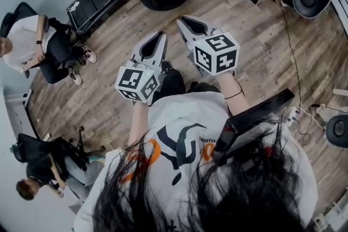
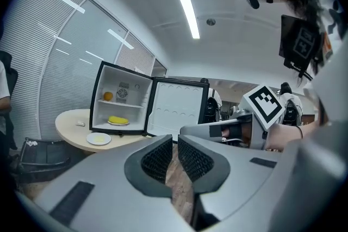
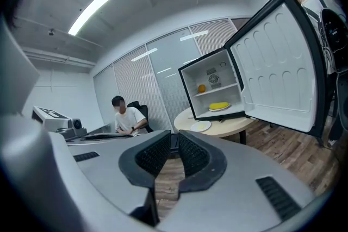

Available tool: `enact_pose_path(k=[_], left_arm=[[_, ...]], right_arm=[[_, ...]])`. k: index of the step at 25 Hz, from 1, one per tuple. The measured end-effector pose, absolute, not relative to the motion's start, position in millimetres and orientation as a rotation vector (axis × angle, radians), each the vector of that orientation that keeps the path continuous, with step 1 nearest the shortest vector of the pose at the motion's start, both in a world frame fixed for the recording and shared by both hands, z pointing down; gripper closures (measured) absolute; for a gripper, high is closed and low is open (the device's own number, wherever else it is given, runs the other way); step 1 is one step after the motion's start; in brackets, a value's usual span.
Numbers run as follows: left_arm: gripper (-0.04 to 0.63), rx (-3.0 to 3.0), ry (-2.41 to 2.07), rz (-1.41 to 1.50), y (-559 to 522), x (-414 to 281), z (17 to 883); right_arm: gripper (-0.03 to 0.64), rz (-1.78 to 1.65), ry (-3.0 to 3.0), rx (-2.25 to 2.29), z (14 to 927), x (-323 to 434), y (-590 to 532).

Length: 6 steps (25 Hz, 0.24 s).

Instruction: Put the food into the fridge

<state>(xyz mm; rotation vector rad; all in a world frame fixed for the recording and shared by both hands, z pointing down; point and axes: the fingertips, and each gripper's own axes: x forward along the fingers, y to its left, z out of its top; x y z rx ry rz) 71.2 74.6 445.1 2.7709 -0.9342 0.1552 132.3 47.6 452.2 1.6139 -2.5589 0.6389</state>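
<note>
Pale yellow food on a plate sits on the tabletop, at seven o'clock of the open fridge. It is likely soft, so take the plate's stiff rim. The jaws of the left gripper and right gripper are together, empty.

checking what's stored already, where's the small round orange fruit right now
Left gripper view, left of centre: the small round orange fruit sits on the upper shelf of the open black mini fridge, above the oblong yellow food.

One open fridge, one orange and one yellow food inside it, one plate before it, two seated people.
</note>
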Motion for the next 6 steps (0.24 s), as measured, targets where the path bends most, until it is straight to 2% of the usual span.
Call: enact_pose_path(k=[6], left_arm=[[0.572,2.767,-0.949,0.151,70.3,68.6,443.6]], right_arm=[[0.561,0.642,-2.563,1.606,451.0,131.4,45.4]])
